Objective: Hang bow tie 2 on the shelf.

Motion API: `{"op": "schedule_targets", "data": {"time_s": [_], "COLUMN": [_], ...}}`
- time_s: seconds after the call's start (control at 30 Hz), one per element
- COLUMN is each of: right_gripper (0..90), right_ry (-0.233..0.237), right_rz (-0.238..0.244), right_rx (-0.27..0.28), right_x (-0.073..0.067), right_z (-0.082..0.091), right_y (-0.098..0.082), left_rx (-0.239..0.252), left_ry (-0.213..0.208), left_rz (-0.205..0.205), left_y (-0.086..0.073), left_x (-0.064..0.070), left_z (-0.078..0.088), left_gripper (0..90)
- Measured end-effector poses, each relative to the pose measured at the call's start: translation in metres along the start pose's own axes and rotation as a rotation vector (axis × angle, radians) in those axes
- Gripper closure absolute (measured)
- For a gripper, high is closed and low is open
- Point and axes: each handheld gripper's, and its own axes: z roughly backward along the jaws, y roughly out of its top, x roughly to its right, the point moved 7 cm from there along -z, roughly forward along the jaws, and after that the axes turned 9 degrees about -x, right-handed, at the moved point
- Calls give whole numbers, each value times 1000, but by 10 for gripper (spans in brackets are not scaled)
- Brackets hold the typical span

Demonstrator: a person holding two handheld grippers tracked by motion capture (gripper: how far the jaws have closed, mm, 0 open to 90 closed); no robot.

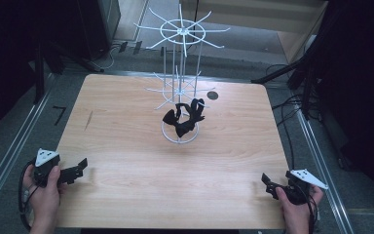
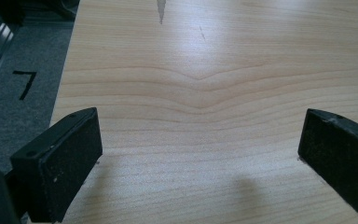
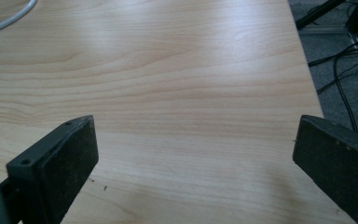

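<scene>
Lab: railed rig table (image 1: pixel 126 161), floor cables (image 1: pixel 292 105)

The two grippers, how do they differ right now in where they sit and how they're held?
The left gripper rests near the near-left corner of the wooden table, while the right gripper sits at the near-right corner. The left gripper points right, towards the table's middle; the right gripper points left, inward. The left gripper lies slightly farther from the table's front edge than the right gripper. Both have open jaws, hold nothing, and sit well short of the white wire rack.

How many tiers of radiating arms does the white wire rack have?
2. The upper tier spreads around a ring at the top of the white wire rack; the lower tier sits partway down, just above the black fabric items hanging near the base ring.
</scene>
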Motion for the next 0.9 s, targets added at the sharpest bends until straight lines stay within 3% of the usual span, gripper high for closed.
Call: {"op": "schedule_targets", "data": {"time_s": [0.43, 0.63, 0.9], "right_gripper": [33, 34, 39], "right_ry": [-36, -38, -56], "right_rz": [-85, -86, -87], "right_rx": [31, 36, 43], "right_x": [31, 36, 38], "right_z": [19, 23, 26], "right_y": [-12, -15, -16], "left_rx": [29, 59, 83], "left_ry": [-17, -69, -60], "left_rz": [-39, -60, -73], "left_y": [-1, -2, -2], "left_x": [2, 4, 6], "left_z": [4, 9, 10], "left_gripper": [0, 0, 0]}}
